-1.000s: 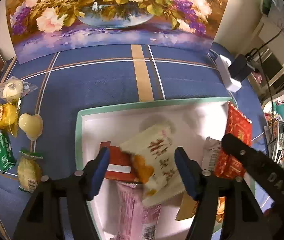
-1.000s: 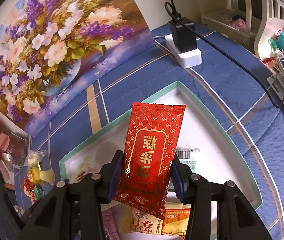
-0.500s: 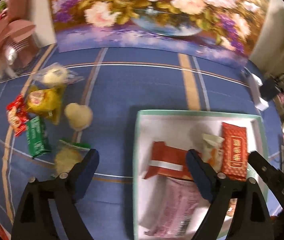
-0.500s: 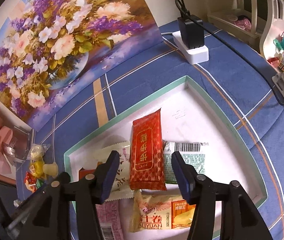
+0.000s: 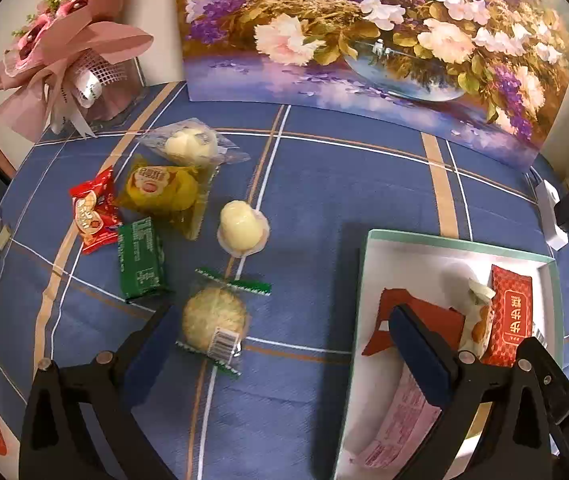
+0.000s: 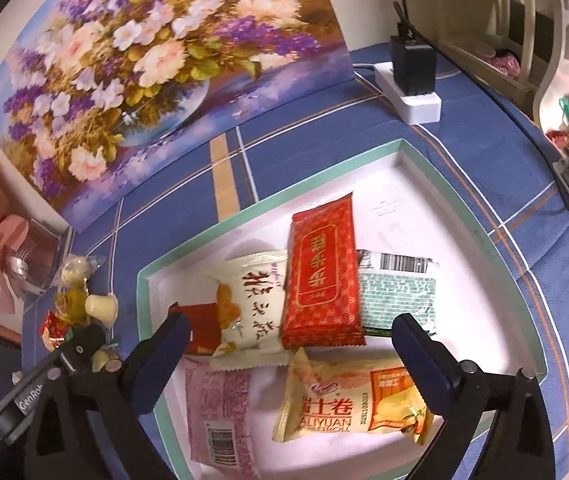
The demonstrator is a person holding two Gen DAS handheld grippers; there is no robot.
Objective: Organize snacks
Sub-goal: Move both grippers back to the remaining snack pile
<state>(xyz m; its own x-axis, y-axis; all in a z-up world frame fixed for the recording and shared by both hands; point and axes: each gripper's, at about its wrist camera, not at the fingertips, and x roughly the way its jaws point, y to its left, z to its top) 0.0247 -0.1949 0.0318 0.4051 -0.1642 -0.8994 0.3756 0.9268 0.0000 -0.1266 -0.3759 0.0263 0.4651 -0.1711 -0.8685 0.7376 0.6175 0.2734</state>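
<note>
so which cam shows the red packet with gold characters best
The right wrist view: the red packet with gold characters lies whole and unblocked in the tray. In the left wrist view it sits small at the frame's right edge, its lower end behind the gripper finger.

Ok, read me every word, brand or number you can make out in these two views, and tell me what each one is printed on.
"AUYUAN" above "GROLL", first letters cut off: yellow snack packet in the tray.
"GenRo...", cut off: the left hand-held gripper body, seen in the right view.
"DA", partly cut off: the right hand-held gripper body, seen in the left view.
Chinese characters on the red packet, cream packet and yellow packet: not legible to me.
Barcode digits, green packet print: too small.
</note>
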